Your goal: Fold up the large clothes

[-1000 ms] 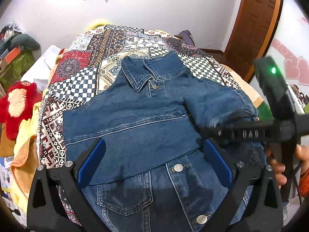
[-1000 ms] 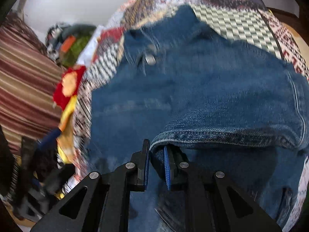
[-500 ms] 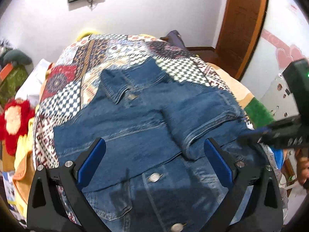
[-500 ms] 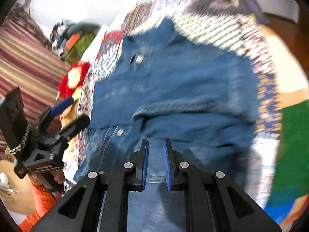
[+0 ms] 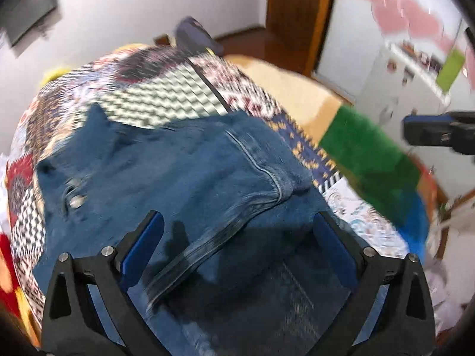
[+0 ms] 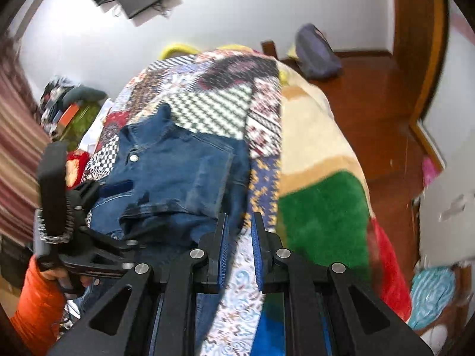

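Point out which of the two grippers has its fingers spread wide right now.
The left gripper: its blue-padded fingers stand wide apart over the denim jacket. The right gripper shows only a narrow gap and holds nothing.

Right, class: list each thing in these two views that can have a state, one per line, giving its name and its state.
denim jacket: lying on the bed, collar away from the camera, one sleeve folded across the front
left gripper: open wide, holding nothing, above the jacket
right gripper: jaws a narrow gap apart, holding nothing, off the jacket's edge
patchwork quilt: spread under the jacket
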Motion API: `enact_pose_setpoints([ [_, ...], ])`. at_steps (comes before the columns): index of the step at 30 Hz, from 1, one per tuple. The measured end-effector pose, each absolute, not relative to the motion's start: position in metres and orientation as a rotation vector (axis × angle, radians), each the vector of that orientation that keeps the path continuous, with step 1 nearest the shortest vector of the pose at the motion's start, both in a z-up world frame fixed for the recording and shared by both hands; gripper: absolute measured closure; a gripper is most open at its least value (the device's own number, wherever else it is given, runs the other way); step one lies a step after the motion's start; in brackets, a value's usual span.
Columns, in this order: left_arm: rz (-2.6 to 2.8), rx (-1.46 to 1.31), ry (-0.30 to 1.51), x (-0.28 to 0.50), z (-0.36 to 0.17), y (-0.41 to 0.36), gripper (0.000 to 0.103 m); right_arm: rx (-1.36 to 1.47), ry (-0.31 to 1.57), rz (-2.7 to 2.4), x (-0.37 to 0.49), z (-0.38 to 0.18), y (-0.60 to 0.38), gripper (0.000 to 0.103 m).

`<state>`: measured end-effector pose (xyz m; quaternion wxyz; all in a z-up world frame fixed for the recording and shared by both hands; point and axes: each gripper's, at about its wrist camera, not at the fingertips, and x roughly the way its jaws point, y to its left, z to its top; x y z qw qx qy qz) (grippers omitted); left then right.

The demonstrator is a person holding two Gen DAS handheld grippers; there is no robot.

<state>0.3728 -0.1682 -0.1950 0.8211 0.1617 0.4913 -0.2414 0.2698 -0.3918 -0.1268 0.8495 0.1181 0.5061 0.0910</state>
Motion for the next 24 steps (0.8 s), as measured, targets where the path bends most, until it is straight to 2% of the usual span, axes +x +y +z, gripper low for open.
enact_pose_setpoints([
  [3, -0.48, 0.385, 1.119, 0.389, -0.224, -0.185, 0.015, 0.278, 1.114, 0.183, 0.27, -0.147, -0.402, 0.092],
  [6, -0.455, 0.379, 1.138, 0.4, -0.238, -0.187, 0.015, 0.291, 1.16, 0.19, 0.27, -0.166, -0.401, 0.092],
  [8, -0.454, 0.373, 1.113, 0.402, -0.236, -0.187, 0.02, 0.292, 1.181, 0.2, 0.271, -0.176, -0.398, 0.092],
  [10, -0.483, 0.335, 1.098, 0.401, -0.229, -0.185, 0.04, 0.294, 1.198, 0.209, 0.273, -0.183, -0.394, 0.092],
  [11, -0.506, 0.302, 1.094, 0.399, -0.223, -0.182, 0.046, 0.289, 1.207, 0.215, 0.274, -0.187, -0.391, 0.092],
  [12, -0.527, 0.272, 1.093, 0.399, -0.219, -0.179, 0.057, 0.284, 1.212, 0.219, 0.276, -0.189, -0.388, 0.092],
  [13, -0.538, 0.253, 1.094, 0.398, -0.217, -0.178, 0.065, 0.281, 1.216, 0.221, 0.278, -0.192, -0.386, 0.092],
  [17, -0.556, 0.195, 1.069, 0.399, -0.202, -0.171, 0.079, 0.265, 1.235, 0.241, 0.288, -0.198, -0.37, 0.092],
  [19, -0.556, 0.159, 1.043, 0.398, -0.19, -0.162, 0.094, 0.255, 1.235, 0.253, 0.292, -0.198, -0.363, 0.092],
  [24, -0.503, 0.135, 0.949, 0.403, -0.157, -0.133, 0.096, 0.23, 1.238, 0.277, 0.305, -0.196, -0.345, 0.092],
])
